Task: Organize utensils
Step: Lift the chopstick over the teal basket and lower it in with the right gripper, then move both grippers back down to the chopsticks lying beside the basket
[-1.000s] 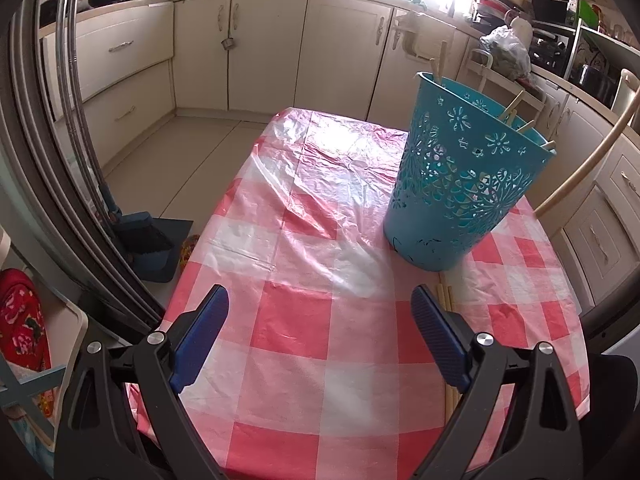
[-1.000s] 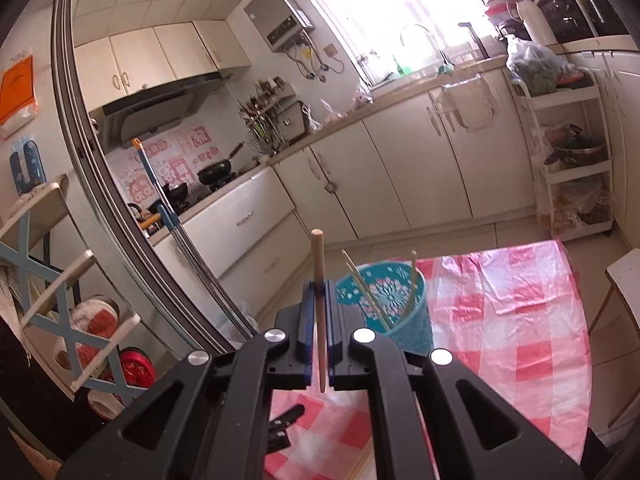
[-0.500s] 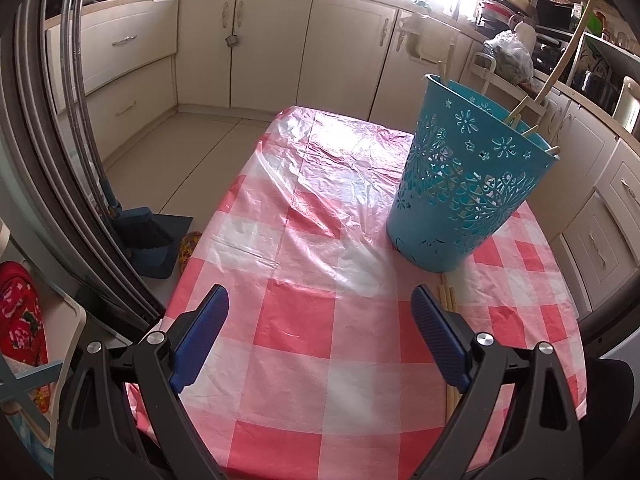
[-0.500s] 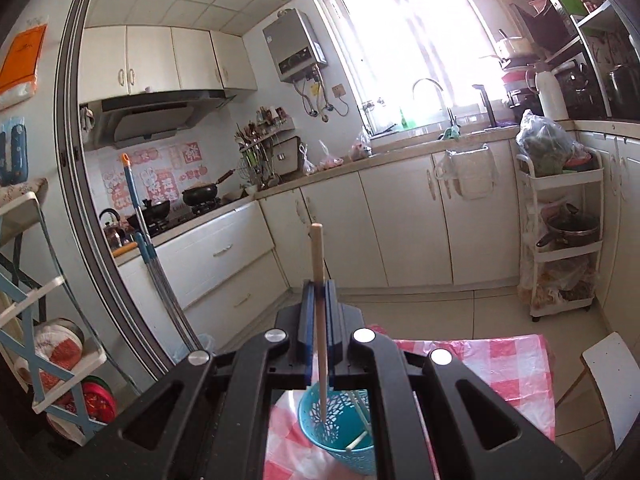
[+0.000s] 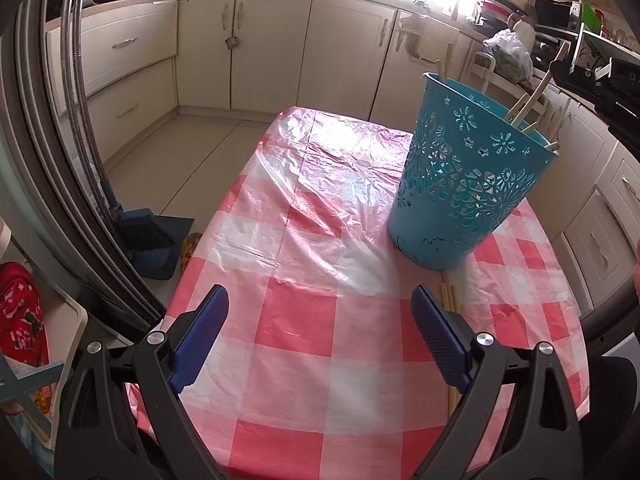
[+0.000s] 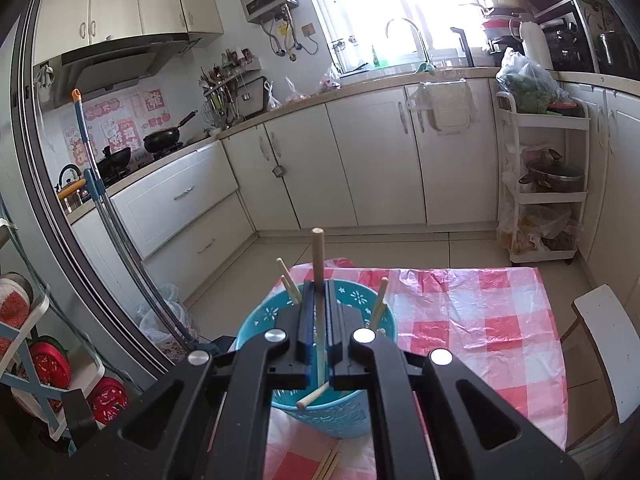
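Over the blue basket (image 6: 256,324) on the table (image 5: 304,344), the right hand-held gripper (image 6: 318,320) is pinching one upright chopstick (image 6: 318,256) above the rim, while the left hand-held gripper (image 5: 320,332) is hanging spread wide over bare checked cloth, near loose chopsticks (image 5: 450,294) lying by the basket.
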Available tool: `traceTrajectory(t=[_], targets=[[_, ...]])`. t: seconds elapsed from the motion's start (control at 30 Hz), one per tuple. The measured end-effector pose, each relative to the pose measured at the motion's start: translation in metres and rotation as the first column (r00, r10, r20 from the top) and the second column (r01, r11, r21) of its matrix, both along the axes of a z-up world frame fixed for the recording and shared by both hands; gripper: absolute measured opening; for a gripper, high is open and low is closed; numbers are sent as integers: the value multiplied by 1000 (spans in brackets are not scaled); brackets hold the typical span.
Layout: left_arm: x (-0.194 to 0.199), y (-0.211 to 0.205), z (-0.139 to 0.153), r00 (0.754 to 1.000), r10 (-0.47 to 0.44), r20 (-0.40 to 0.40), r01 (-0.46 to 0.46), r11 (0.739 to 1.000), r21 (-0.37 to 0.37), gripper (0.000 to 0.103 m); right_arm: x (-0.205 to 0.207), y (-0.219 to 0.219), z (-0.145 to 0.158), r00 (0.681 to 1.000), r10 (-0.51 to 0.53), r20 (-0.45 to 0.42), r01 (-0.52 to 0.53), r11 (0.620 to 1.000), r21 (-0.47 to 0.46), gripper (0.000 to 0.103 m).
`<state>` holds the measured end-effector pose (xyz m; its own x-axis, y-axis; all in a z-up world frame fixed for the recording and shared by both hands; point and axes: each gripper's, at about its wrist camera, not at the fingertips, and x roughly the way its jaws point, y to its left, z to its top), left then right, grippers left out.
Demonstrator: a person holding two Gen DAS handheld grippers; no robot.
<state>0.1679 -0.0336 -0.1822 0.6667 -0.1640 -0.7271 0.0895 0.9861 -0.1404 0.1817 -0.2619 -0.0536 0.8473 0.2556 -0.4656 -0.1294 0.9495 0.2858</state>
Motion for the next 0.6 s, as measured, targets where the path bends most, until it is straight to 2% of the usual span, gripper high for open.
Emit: traceTrajectory(t=[0.2, 0.37, 0.6], targets=[[0, 0, 0, 1000, -1, 0, 1, 1000, 1, 89, 1, 11, -9, 999, 19, -45, -20, 1000, -20, 6], [0, 0, 0, 1000, 0, 0, 0, 1000, 1, 89, -4, 13, -10, 999, 13, -43, -14, 1000, -22, 18], [-1, 2, -1, 1000, 9, -3, -9, 1000, -2, 89, -44, 15, -5, 999, -24, 26, 24, 999, -22, 18]])
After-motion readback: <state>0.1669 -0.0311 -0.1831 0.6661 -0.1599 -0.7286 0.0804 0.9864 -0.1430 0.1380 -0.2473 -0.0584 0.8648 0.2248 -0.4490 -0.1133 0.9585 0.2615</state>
